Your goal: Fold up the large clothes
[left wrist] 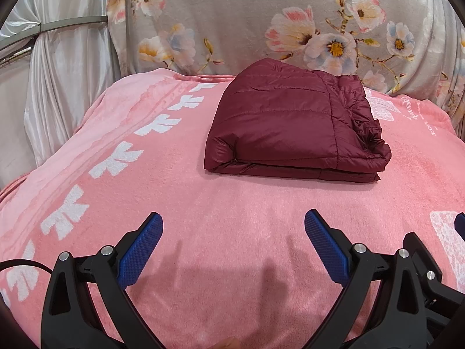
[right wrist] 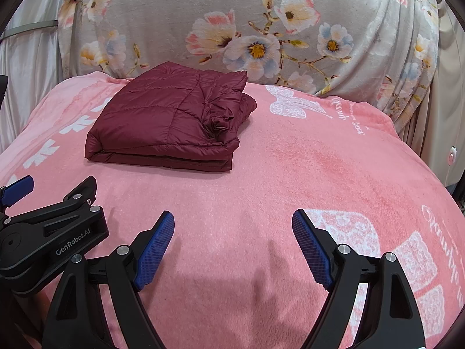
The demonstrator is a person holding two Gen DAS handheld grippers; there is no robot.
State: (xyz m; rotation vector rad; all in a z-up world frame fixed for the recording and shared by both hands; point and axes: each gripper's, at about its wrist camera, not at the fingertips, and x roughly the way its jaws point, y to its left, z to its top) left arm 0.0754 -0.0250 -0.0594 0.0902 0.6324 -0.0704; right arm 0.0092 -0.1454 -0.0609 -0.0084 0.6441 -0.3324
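Observation:
A maroon quilted puffer jacket (left wrist: 293, 125) lies folded into a compact rectangle on the pink blanket (left wrist: 232, 203), toward the far side. In the right wrist view the same jacket (right wrist: 171, 119) sits to the upper left. My left gripper (left wrist: 234, 226) hovers over bare blanket well short of the jacket, its blue pads (left wrist: 142, 250) spread wide with nothing between them. My right gripper (right wrist: 234, 226) stands equally wide over the blanket, empty, to the right of the left gripper's black body (right wrist: 49, 232).
A grey floral blanket (right wrist: 261, 29) hangs as a backdrop behind the bed. White satin drapes (left wrist: 58, 72) hang at the left. The pink blanket carries white bow prints (left wrist: 116, 160) on the left and white lace prints (right wrist: 363, 232) on the right. A small white switch (right wrist: 451, 154) sits at the right edge.

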